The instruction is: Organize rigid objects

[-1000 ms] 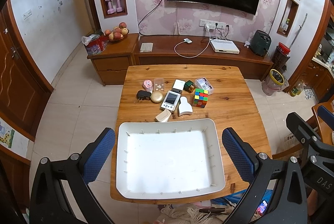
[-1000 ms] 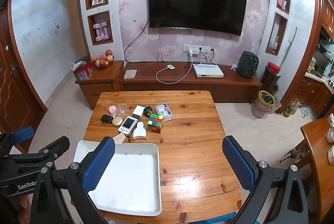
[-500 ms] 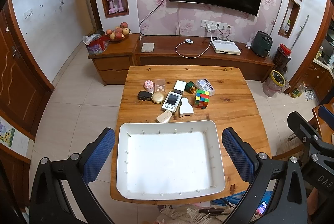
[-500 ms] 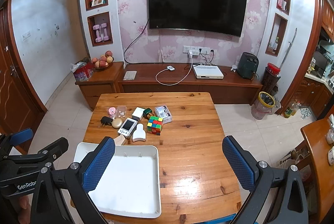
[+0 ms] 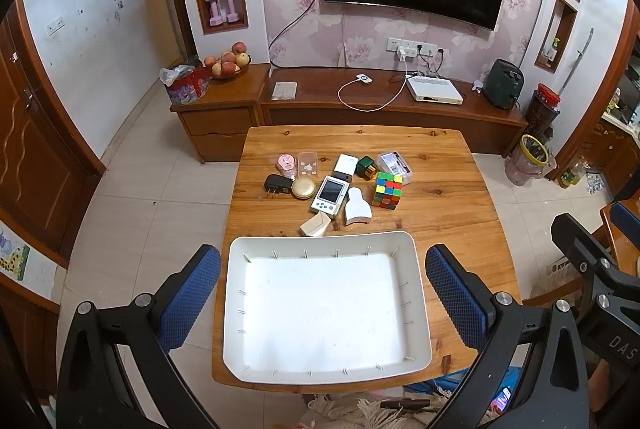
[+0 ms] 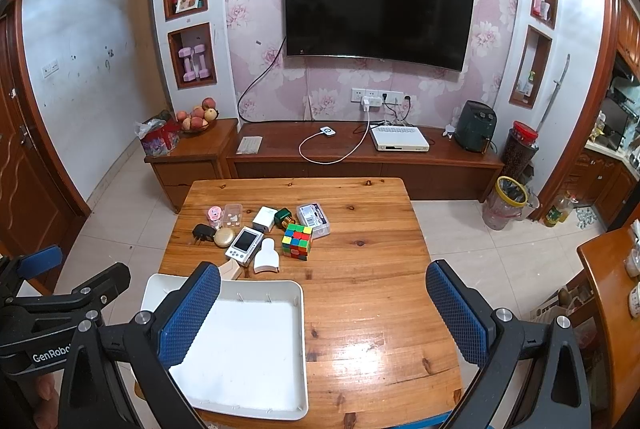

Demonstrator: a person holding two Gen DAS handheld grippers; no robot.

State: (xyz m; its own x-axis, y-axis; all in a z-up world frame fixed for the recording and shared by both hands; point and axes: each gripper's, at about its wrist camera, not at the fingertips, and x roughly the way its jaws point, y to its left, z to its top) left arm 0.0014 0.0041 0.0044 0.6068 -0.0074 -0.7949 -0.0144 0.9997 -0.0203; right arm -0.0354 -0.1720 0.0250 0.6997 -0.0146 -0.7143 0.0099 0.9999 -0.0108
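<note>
A white tray (image 5: pixel 420 293) lies empty at the near edge of the wooden table (image 5: pixel 452 213); it also shows in the right wrist view (image 6: pixel 302 341). Beyond it lie several small objects: a colour cube (image 5: pixel 387 190), a white handheld device (image 5: pixel 329 194), a white scraper-shaped piece (image 5: pixel 357 207), a beige box (image 5: pixel 315 225), a black plug (image 5: pixel 277 184), a gold round case (image 5: pixel 303 187). My left gripper (image 5: pixel 322 297) is open above the tray, holding nothing. My right gripper (image 6: pixel 322 313) is open above the table's near right, holding nothing.
A clear box (image 5: pixel 394 165), a green item (image 5: pixel 366 167), a white block (image 5: pixel 346 164) and pink items (image 5: pixel 286 163) sit behind the cluster. A TV cabinet (image 5: pixel 384 109) stands beyond the table. Another table edge (image 6: pixel 608 309) is on the right.
Both views have shifted slightly; the table and objects sit a little lower and farther in frame. Nothing on the table has moved.
</note>
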